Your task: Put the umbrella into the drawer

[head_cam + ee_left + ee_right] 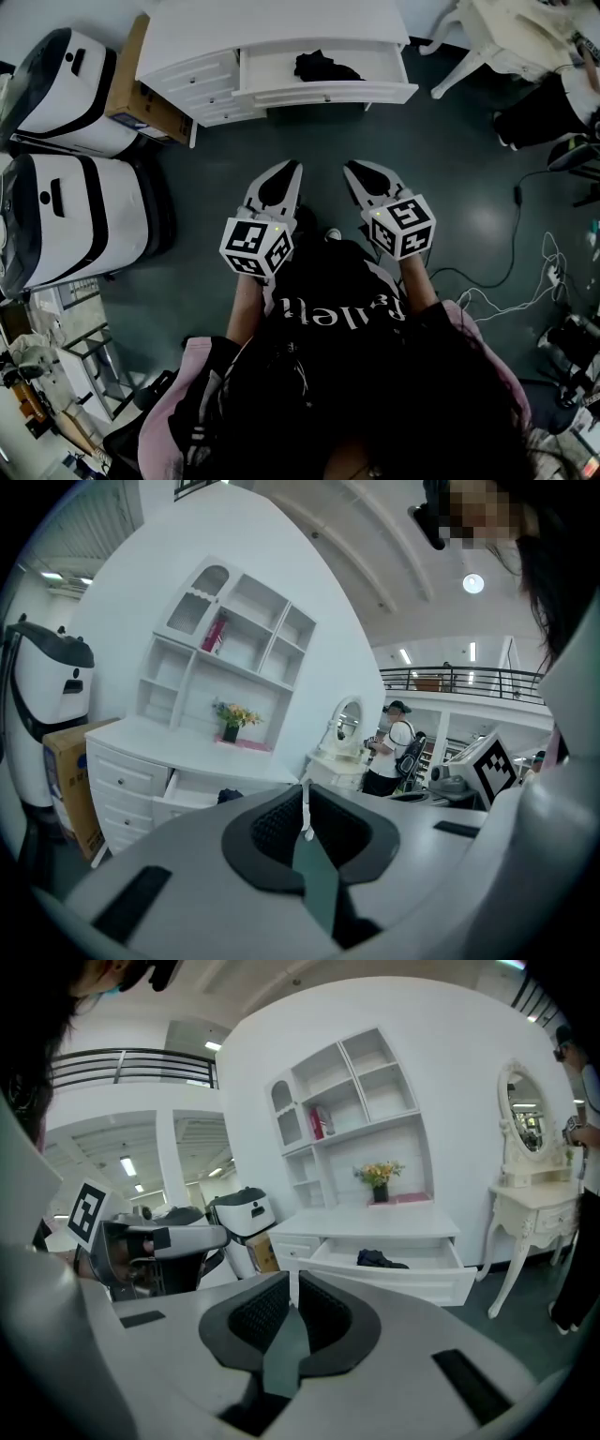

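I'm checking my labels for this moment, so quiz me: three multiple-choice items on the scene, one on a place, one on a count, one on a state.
1. Where does the dark bundle lie?
A) on the floor
B) inside the open drawer
C) on a chair

2. How many white-and-black machines stand left of the dresser in the head view?
A) one
B) two
C) four

3. How do the fingers of the right gripper stand?
A) wide apart
B) clamped on the bundle
C) together, nothing between them

Answers:
1 B: the bundle sits within the walls of the pulled-out drawer.
2 B: two show at the picture's left, one above the other.
3 C: the right gripper view shows the fingers closed with nothing between them.
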`<state>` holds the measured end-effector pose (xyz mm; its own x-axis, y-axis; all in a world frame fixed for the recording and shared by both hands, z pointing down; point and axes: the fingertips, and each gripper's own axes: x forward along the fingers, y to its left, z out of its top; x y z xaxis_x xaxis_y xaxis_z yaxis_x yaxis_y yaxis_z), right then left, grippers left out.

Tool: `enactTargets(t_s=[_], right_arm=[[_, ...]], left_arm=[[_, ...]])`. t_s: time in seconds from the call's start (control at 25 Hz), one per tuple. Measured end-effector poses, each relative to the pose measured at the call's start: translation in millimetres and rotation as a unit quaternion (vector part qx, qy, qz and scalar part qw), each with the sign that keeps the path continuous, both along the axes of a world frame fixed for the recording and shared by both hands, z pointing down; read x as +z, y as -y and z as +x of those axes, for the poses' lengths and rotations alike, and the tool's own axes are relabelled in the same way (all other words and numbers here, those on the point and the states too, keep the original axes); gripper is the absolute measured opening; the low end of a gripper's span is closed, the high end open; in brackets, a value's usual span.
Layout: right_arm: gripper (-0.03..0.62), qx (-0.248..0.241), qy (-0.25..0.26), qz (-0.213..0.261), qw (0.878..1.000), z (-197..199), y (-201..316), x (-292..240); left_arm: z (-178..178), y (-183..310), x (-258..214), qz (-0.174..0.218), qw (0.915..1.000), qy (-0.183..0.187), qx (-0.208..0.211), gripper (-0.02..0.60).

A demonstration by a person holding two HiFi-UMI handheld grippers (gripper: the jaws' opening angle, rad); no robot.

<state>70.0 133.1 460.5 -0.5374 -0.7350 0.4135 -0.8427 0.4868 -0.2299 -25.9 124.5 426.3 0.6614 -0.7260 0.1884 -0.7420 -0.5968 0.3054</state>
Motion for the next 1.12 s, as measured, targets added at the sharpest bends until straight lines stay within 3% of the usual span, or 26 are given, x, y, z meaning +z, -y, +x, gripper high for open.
enactTargets(t_s=[0.64, 1.12], right_arm=[[0.061, -0.023, 0.008, 0.022, 0.999, 5, -42, -14], [0.061, -0.028, 0.018, 0.018, 0.999, 4, -43, -20]], left_arm=[[25, -40, -11, 0.020, 0.9997, 0.013, 0.008, 0.031], [27, -41, -15, 0.018, 0.9996, 0.017, 0.008, 0.031]])
